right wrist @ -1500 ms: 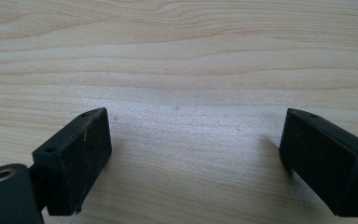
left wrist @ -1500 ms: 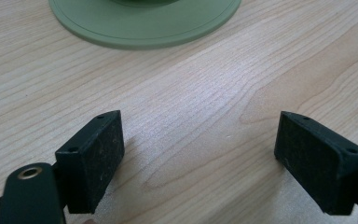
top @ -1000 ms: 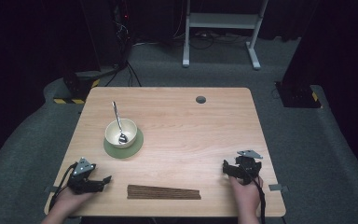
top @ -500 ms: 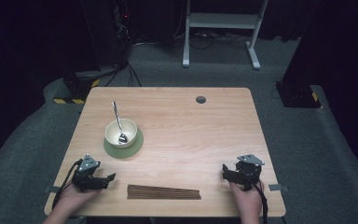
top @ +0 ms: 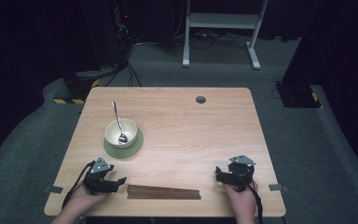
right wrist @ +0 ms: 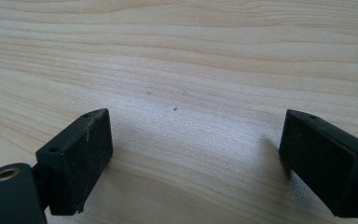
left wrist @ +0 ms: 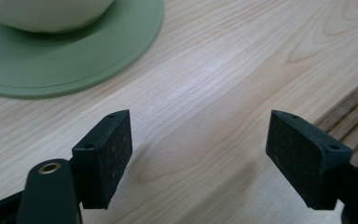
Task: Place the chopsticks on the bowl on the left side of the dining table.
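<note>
Left tool nearing the chopstick bundle

Left tool [top: 120,180] has just been narrowing its jaws, which stand spread with nothing between them, just beside the left end of the chopsticks [top: 164,192] lying along the bench [top: 191,135] near edge; right tool [top: 219,174] spread and empty, off the bundle's right end; bowl [top: 120,133] with spoon [top: 117,122] on green saucer [top: 133,147] behind; apparently the approach step; next, straddle the sticks' end and pinch.

A light wooden counter [top: 191,135] stands on grey carpet [top: 303,154]; at the top of the frame, a white metal frame [top: 221,21] and dark surroundings.
</note>
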A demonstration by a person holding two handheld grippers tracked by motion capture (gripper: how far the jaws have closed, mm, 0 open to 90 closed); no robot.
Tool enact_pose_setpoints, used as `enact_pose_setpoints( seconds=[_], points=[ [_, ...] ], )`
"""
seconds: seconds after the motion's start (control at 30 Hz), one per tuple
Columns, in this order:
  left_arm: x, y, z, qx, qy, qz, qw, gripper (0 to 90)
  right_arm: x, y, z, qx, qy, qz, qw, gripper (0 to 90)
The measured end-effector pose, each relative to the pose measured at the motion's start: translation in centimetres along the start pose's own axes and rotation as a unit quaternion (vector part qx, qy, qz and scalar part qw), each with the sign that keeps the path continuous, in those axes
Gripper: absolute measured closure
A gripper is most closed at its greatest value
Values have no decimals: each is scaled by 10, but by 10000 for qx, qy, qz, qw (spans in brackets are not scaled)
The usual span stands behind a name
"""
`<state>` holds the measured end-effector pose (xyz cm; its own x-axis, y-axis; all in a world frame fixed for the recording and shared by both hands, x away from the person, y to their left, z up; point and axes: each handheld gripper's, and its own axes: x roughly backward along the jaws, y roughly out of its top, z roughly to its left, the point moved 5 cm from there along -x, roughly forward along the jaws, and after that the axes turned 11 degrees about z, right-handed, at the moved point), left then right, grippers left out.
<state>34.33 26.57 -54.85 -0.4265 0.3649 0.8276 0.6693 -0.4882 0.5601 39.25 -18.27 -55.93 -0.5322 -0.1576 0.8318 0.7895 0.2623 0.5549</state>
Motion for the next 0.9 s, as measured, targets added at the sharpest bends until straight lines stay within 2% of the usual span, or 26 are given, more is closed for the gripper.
enact_pose_setpoints(
  seconds=[0.13,0.37,0.5,0.63,0.9],
  points=[
    [-1,2,-10,-93,-145,-13,9999,241,0,0,0,-14,-17,1,10000,92],
    [-4,4,-17,-185,-231,19,9996,253,0,0,0,-13,-11,7,10000,91],
    [-5,6,-21,-298,-230,9,9993,260,0,0,0,-12,2,7,10000,90],
    [-7,8,-25,-313,-208,-21,9993,273,0,0,0,-3,8,7,10000,90],
    [-11,9,-26,-381,-180,19,9991,273,0,0,0,-4,7,7,10000,90]
  ],
)
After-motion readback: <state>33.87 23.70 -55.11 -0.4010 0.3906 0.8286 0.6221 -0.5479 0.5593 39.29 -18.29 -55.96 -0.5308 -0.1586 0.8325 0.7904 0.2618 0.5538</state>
